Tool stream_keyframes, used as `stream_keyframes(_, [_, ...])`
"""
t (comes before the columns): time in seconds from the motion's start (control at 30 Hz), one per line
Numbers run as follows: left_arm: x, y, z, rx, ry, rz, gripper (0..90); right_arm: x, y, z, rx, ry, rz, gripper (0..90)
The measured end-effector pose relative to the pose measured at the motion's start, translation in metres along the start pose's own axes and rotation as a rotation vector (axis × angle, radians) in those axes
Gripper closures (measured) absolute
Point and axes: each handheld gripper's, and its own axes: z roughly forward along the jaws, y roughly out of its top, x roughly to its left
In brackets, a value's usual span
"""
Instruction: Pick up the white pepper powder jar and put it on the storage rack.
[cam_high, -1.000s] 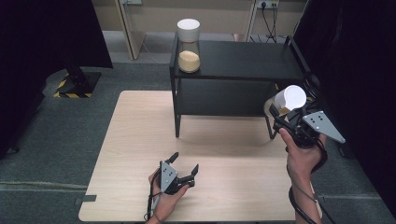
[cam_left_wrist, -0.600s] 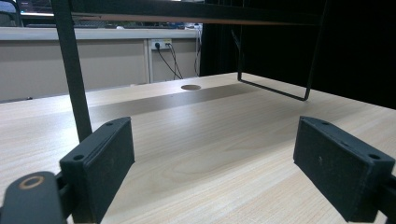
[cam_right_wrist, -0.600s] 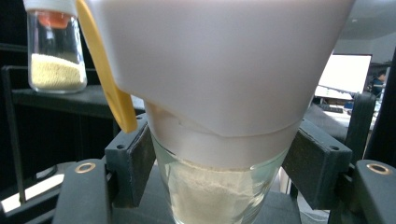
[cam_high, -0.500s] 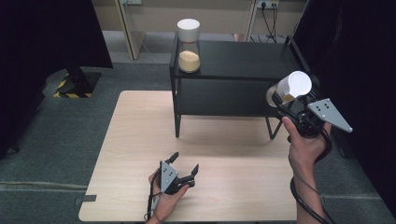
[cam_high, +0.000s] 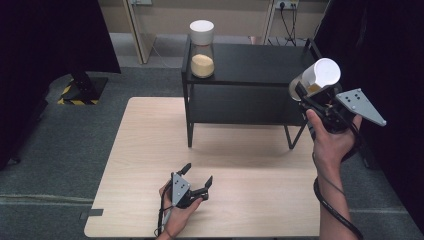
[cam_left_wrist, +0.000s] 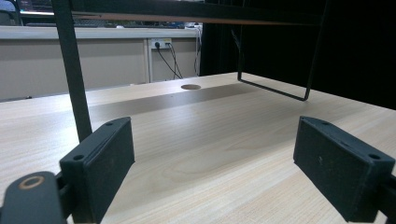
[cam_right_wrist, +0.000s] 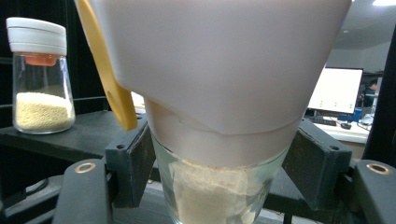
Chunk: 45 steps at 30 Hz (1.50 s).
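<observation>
- Down at the lower middle of the high view, your left gripper (cam_high: 196, 182) lies on the wooden table (cam_high: 140, 150), cradled in your left hand (cam_high: 175, 212); its jaws stand wide apart with nothing between them.
- Seen through the left gripper view, the two black pads (cam_left_wrist: 109, 163) frame bare tabletop, and the thin legs of the black shelf (cam_left_wrist: 74, 70) rise just beyond.
- Up in the top middle of the high view, a second jar (cam_high: 202, 50) with a white lid and pale grains stands on the left end of the black shelf (cam_high: 250, 62).
- Over at the right edge of that view, your right gripper (cam_high: 307, 95) is lifted off the table, level with the shelf's right end, and clamps a jar (cam_high: 316, 79) tilted toward the shelf.
- Close up in the right gripper view, the pads (cam_right_wrist: 133, 161) press the glass body of the jar (cam_right_wrist: 219, 186) just under its white cap; pale powder fills the glass, and a yellow tab hangs at the cap's left.
</observation>
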Motion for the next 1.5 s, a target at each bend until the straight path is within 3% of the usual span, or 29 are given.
stream_keyframes(0.57, [0.000,0.000,0.000,0.001,0.000,-0.004,11.9,-0.006,0.015,0.024,0.011,-0.032,0.019,30.6])
stream_keyframes(1.1, [0.001,0.000,0.000,-0.001,-0.001,-0.002,11.9,-0.012,0.034,0.058,0.053,-0.065,0.030,30.5])
stream_keyframes(1.5, [0.001,-0.001,0.000,-0.003,-0.002,-0.001,11.9,-0.013,0.048,0.090,0.123,-0.082,0.021,30.5])
